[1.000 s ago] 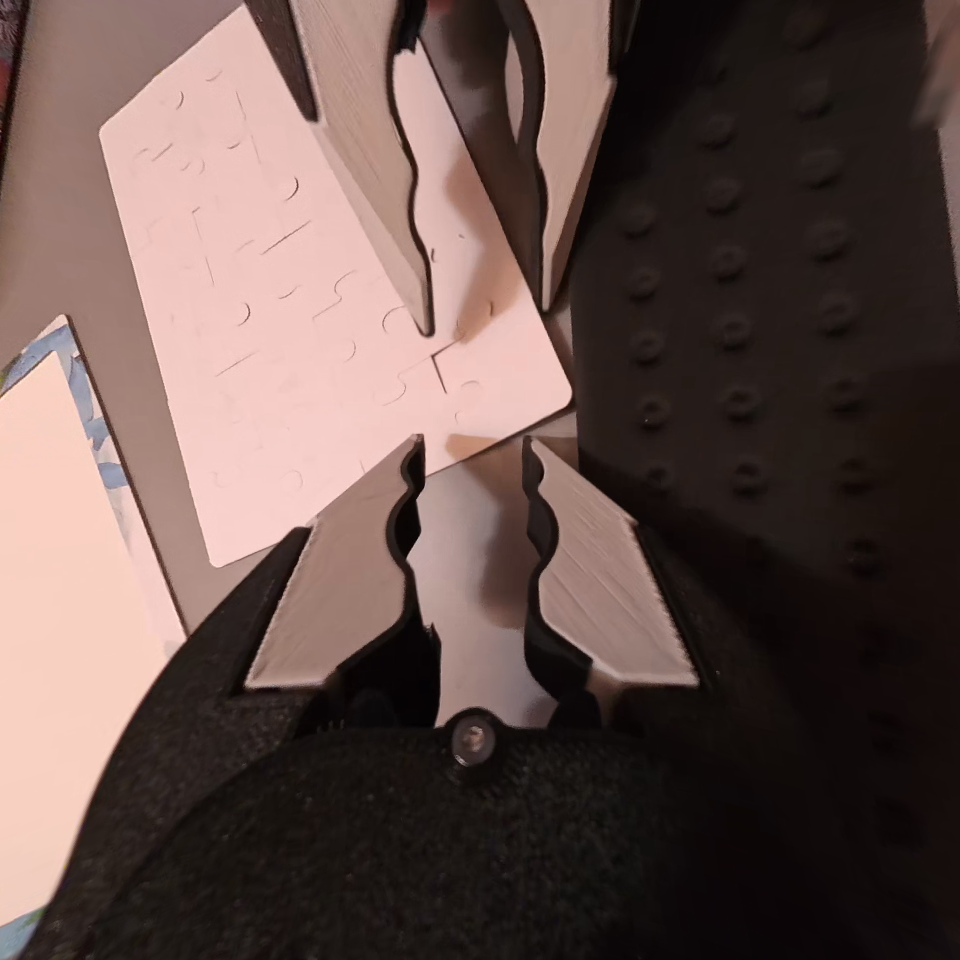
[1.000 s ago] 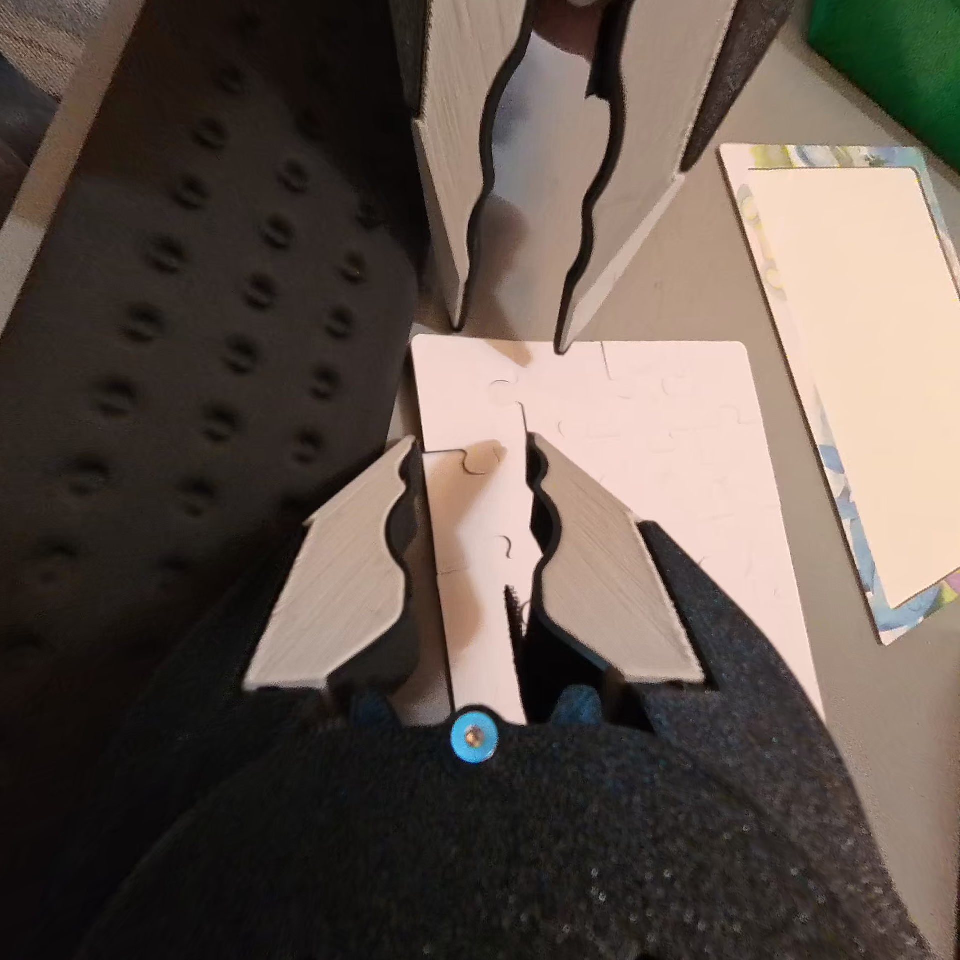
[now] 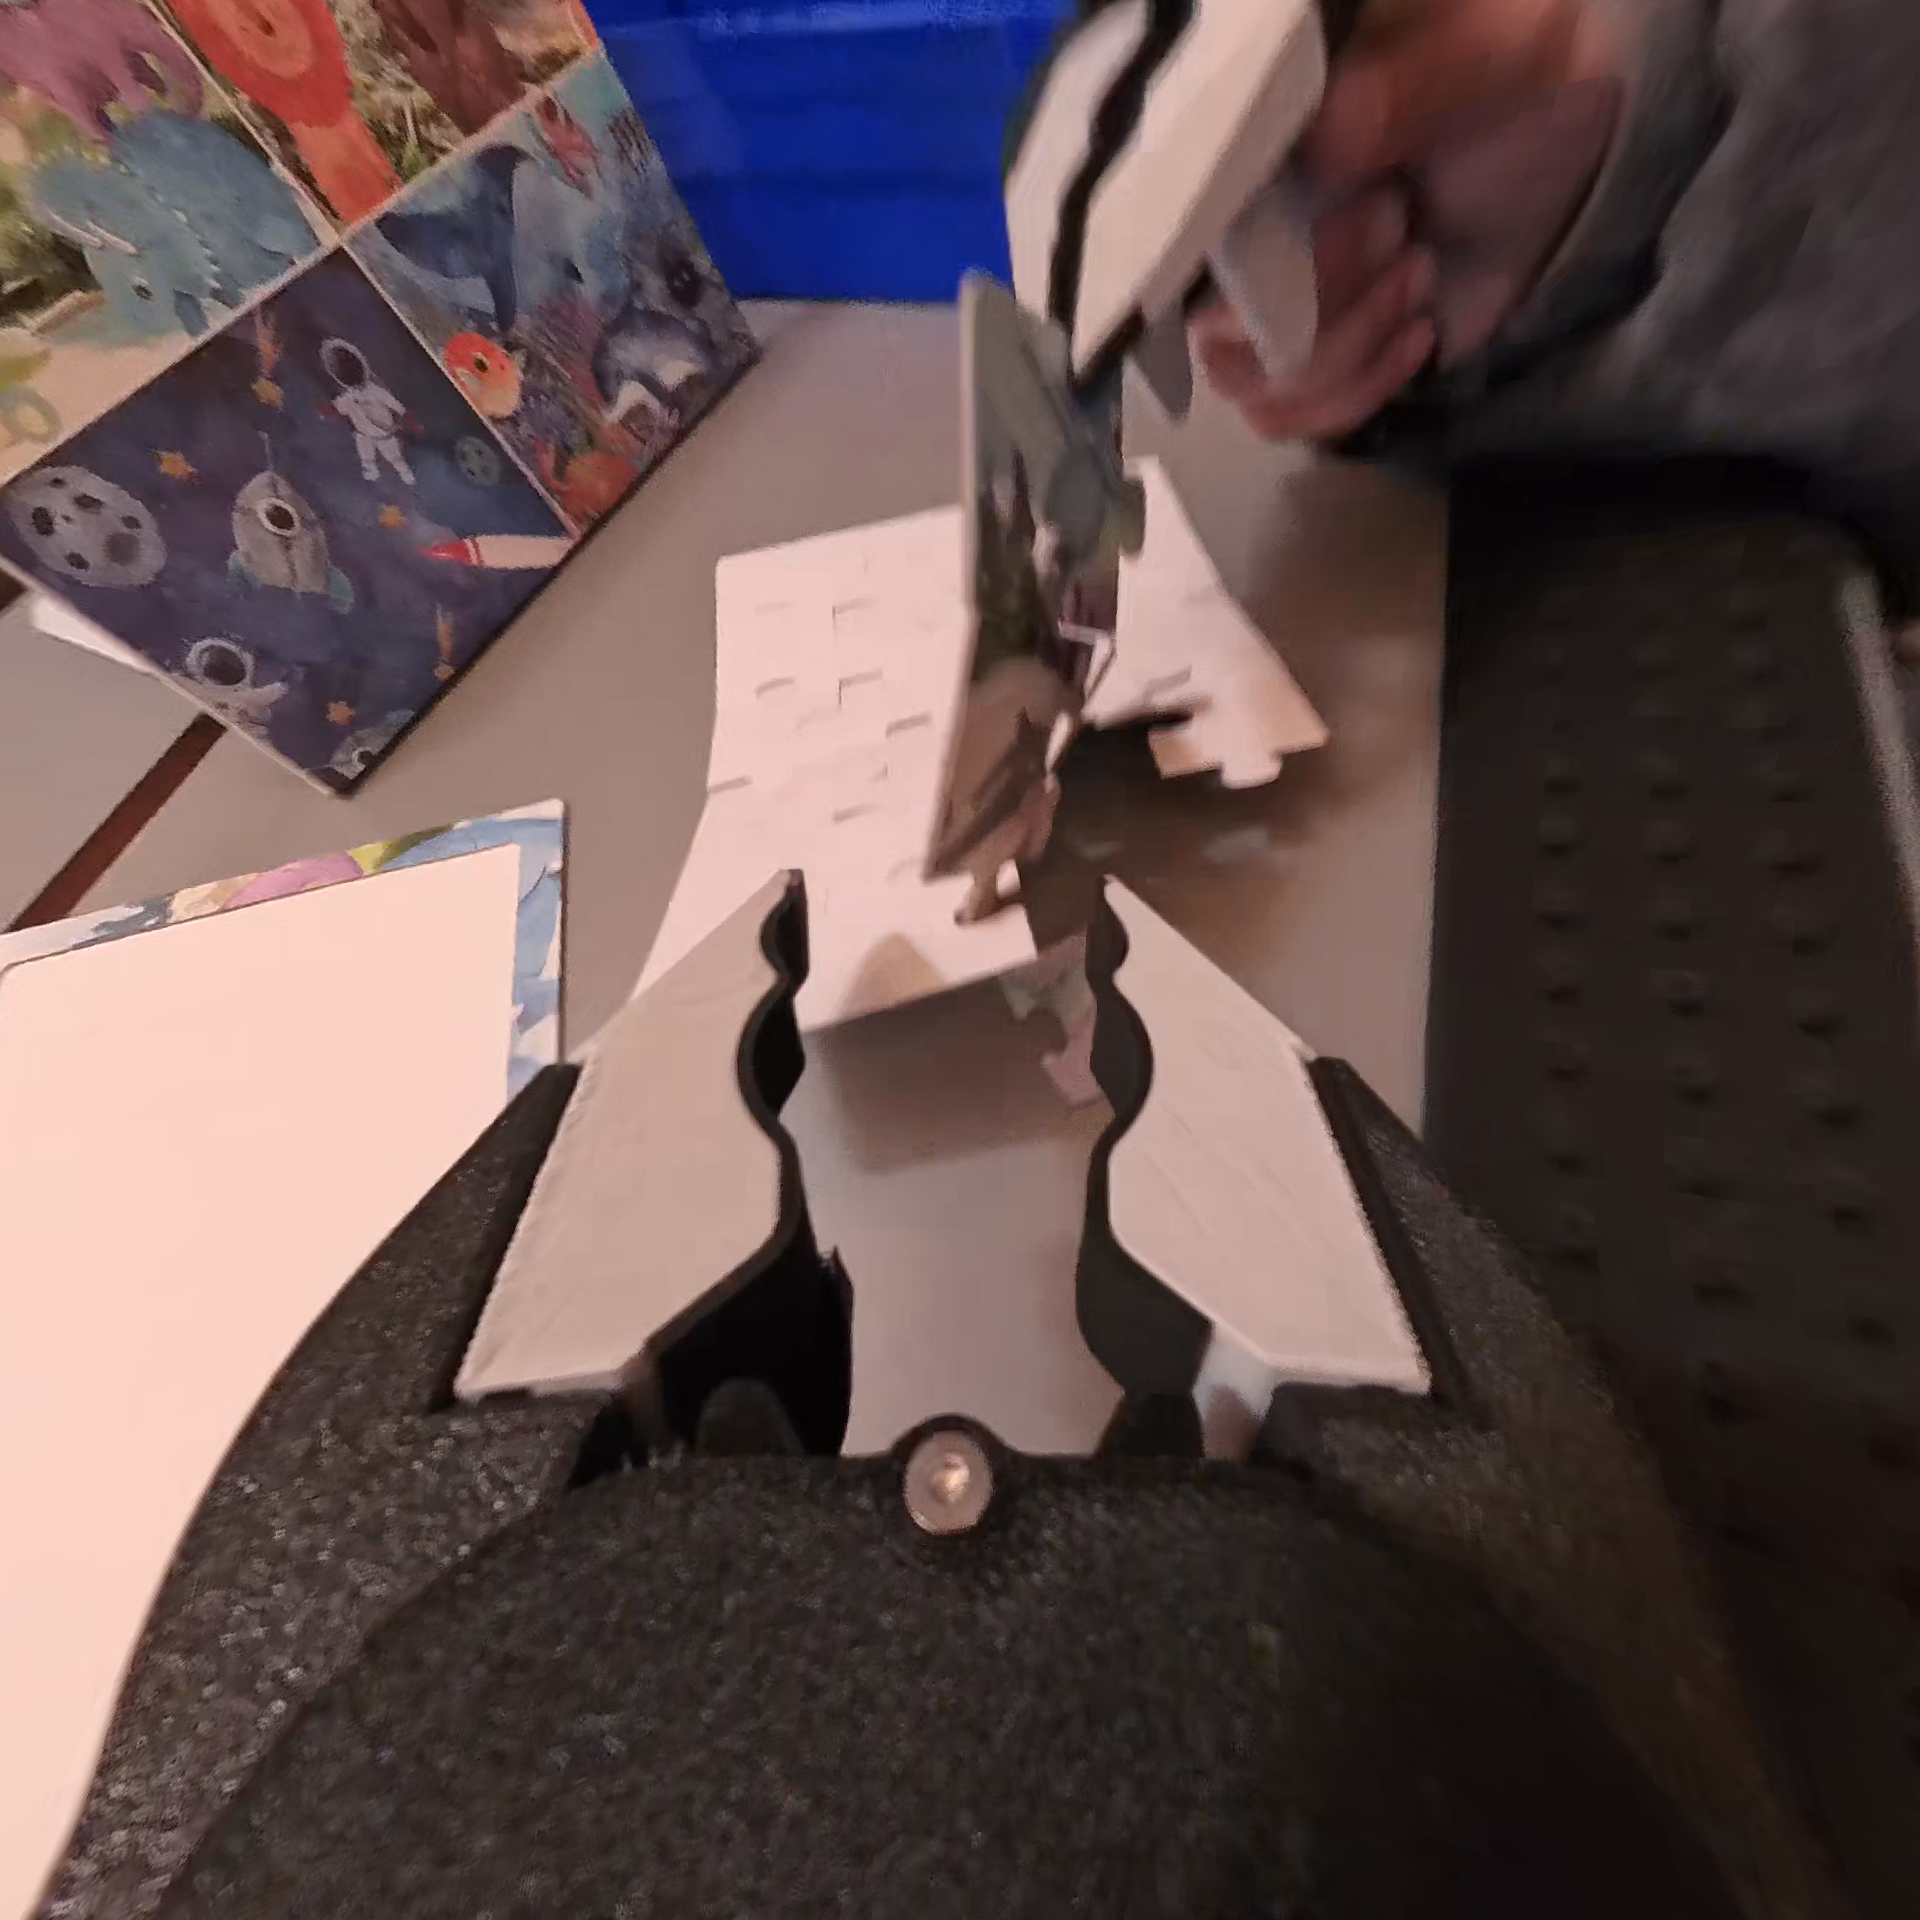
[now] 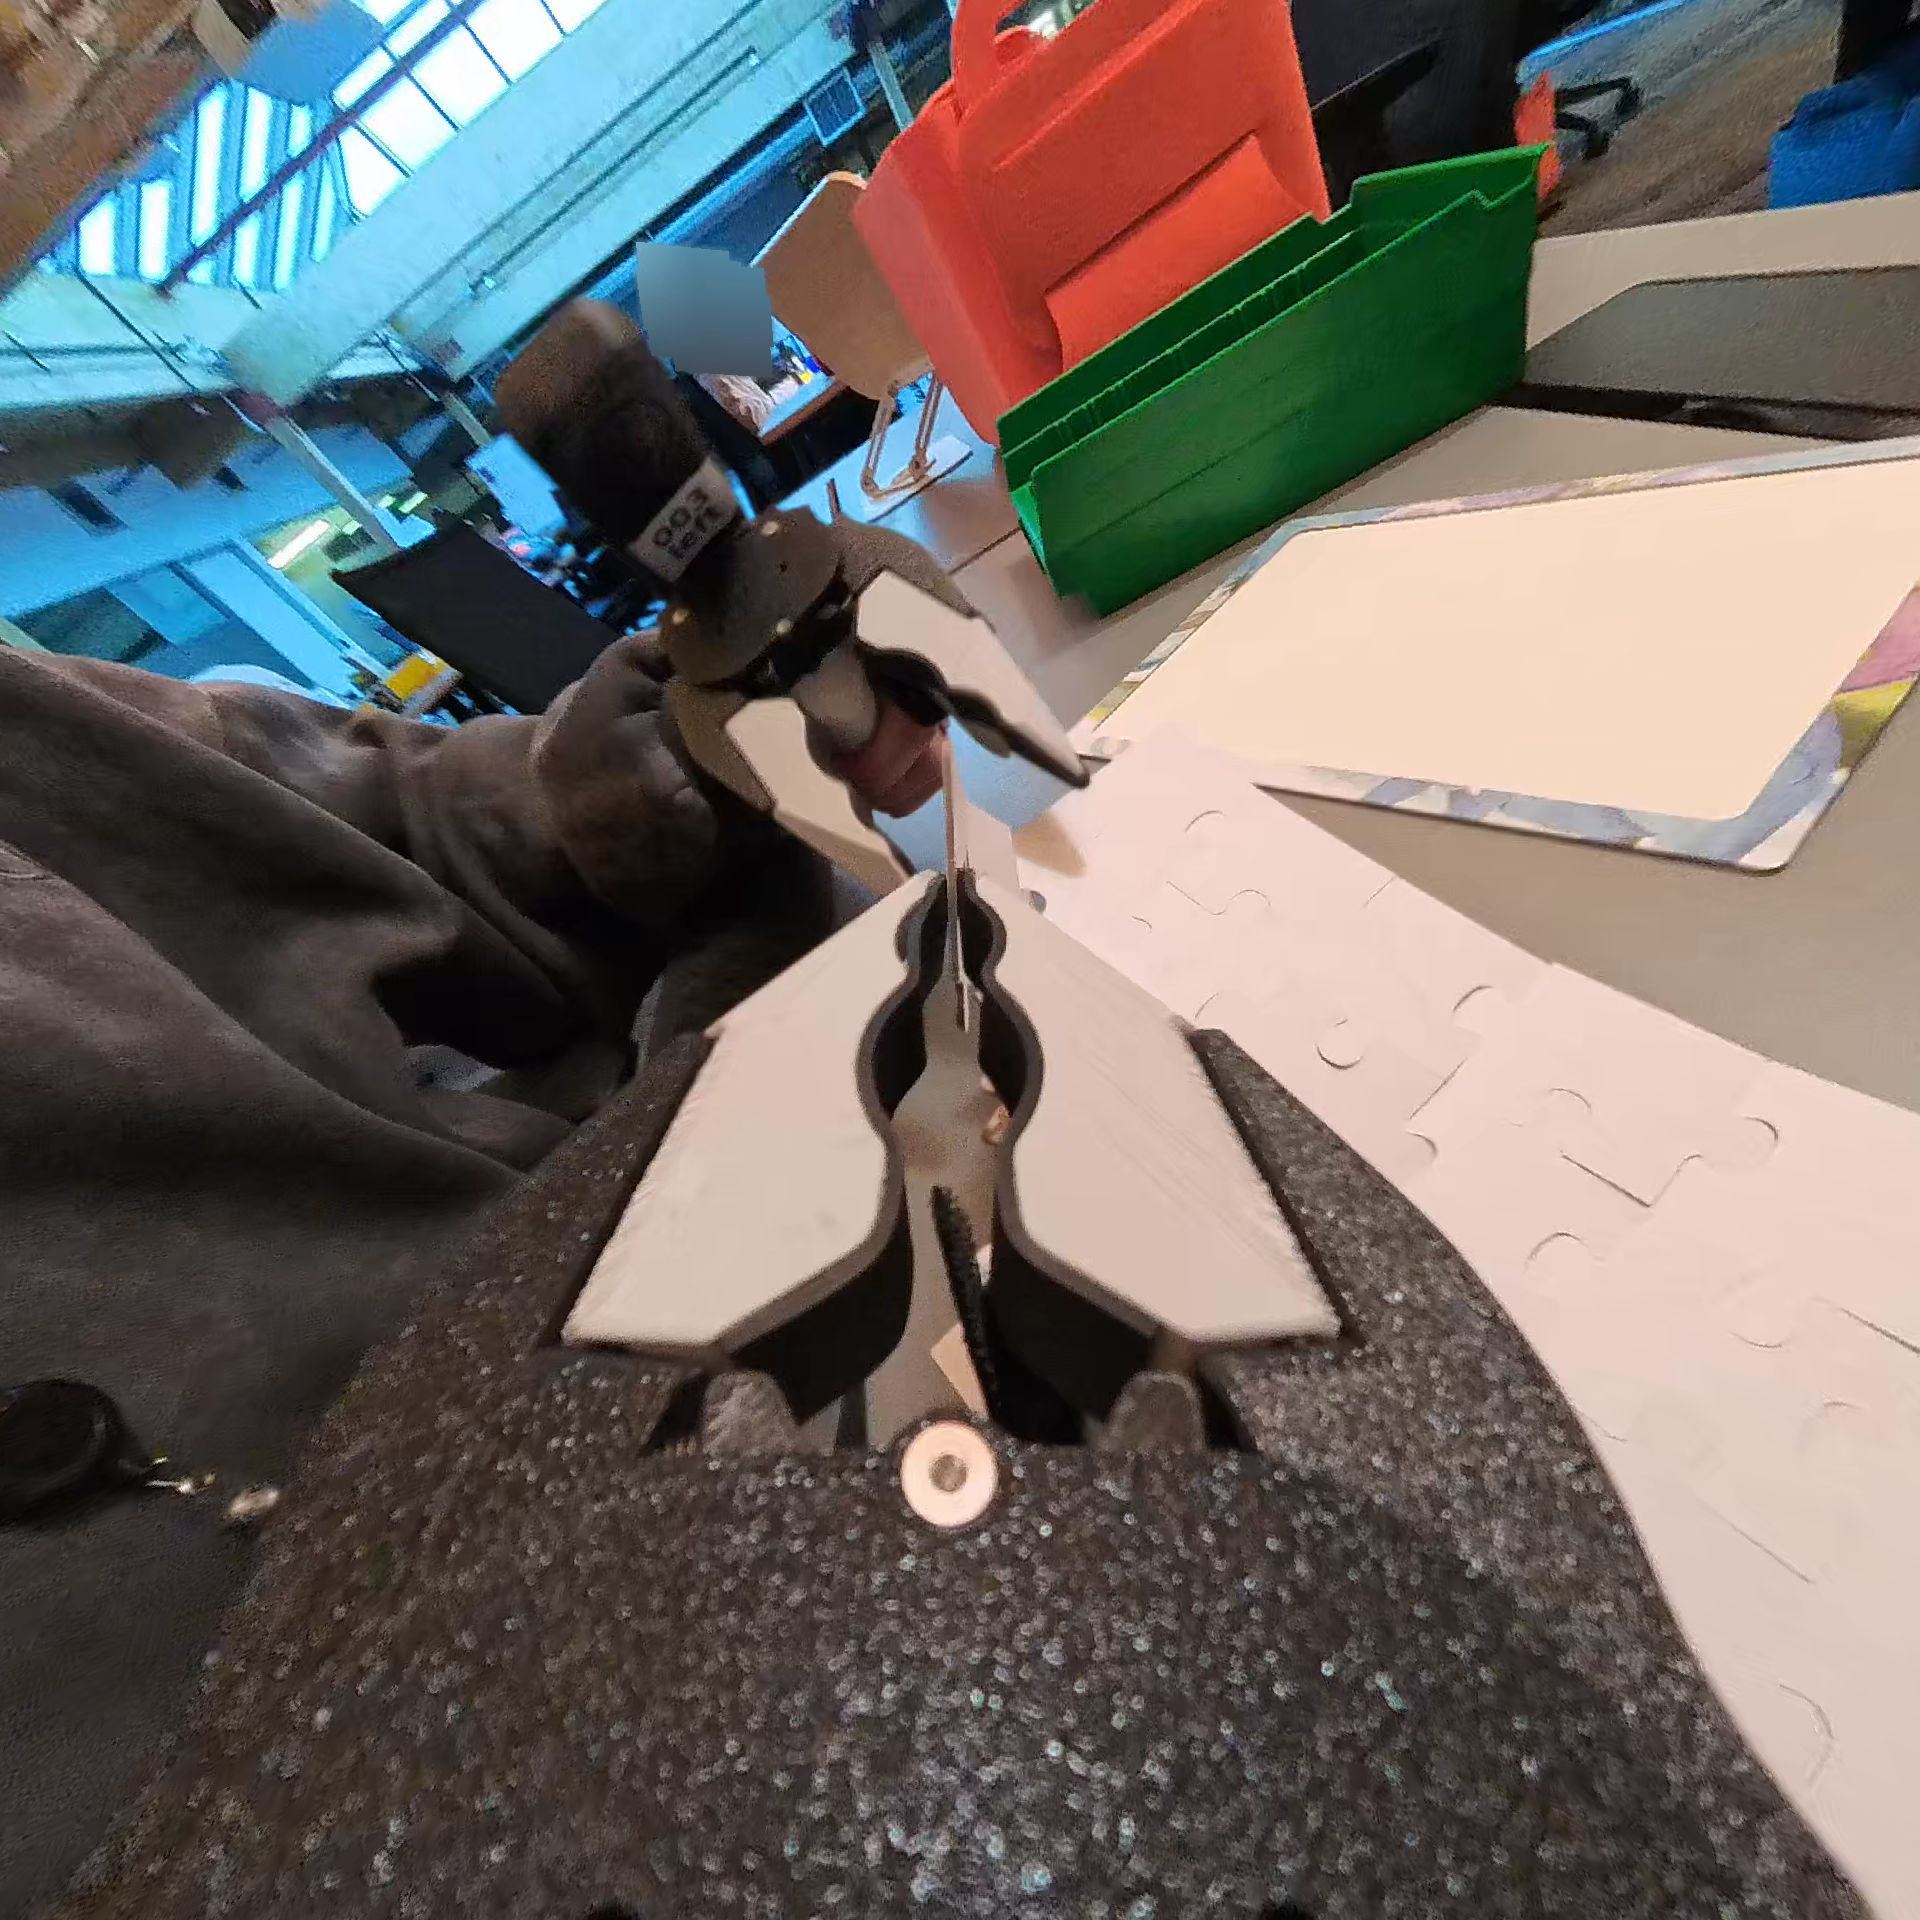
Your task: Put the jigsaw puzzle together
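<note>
A strip of joined puzzle pieces [image 3: 1023, 665] is hanging on edge in the centre of the left wrist frame, printed face showing, lifted clear of the white puzzle sheet [image 3: 831, 727] that is lying face down on the grey table [image 3: 831, 416]. In the right wrist view the same strip [image 4: 951, 831] is showing edge-on as a thin line just above frame centre. The right gripper [image 4: 948, 883] is pinching it, fingertips drawn together on the strip's end; in the left wrist view this gripper [image 3: 1075, 312] is sitting at the upper right, blurred, with a person's hand [image 3: 1382, 239] around its handle.

The left gripper [image 3: 951, 904] is standing wide apart at lower centre, holding nothing; its right fingertip is sitting just beside the strip's lower end, contact not resolvable. Seen from the right wrist view it [image 4: 977, 800] is spread open at upper centre.

The face-down sheet [image 4: 1455, 1091] is filling the right side of the right wrist view. A puzzle tray [image 4: 1507, 644] with a coloured border is lying beyond it at the upper right, and at the left edge in the other view [image 3: 260, 1091]. A picture box [image 3: 312, 364] is occupying the upper left, a blue bin [image 3: 810, 145] behind it. A green bin [image 4: 1278, 384] and an orange bag [image 4: 1091, 177] are standing at the top. A black studded mat [image 3: 1683, 1039] is covering the right.
</note>
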The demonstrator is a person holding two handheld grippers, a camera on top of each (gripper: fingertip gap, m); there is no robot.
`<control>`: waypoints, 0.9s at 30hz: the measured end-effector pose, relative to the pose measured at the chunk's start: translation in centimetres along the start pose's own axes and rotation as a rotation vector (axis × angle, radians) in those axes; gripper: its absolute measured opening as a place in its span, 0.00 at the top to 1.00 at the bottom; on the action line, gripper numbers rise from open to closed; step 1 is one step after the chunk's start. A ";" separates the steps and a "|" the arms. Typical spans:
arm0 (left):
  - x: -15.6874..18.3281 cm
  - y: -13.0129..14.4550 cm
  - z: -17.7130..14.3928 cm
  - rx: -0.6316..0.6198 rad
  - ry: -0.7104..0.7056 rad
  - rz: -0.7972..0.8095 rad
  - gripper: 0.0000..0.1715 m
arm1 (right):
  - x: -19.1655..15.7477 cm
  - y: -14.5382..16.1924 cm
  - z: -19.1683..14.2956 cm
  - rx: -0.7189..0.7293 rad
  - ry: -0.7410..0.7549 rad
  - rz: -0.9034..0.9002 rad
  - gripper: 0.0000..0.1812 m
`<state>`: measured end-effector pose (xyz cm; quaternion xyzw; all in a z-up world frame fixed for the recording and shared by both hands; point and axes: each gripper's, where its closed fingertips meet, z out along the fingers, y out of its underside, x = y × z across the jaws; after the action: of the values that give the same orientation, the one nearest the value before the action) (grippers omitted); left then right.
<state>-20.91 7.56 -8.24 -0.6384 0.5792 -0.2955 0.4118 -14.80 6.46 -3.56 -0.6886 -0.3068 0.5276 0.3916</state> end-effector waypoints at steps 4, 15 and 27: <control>0.6 -2.1 0.1 0.073 0.138 -0.116 0.70 | -0.5 0.0 -0.4 0.016 -0.061 0.059 1.00; 1.4 -2.1 -0.6 0.138 0.304 -0.247 0.99 | 3.9 -0.1 -3.8 0.050 0.074 0.224 0.99; -5.1 1.9 -3.4 0.259 -0.009 -0.561 0.99 | 15.3 2.1 -13.8 -0.095 0.878 -0.139 0.99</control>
<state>-25.49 12.00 -7.70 -0.7169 0.3362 -0.4662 0.3945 2.49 15.22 -10.94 -0.8421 -0.1810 0.1430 0.4874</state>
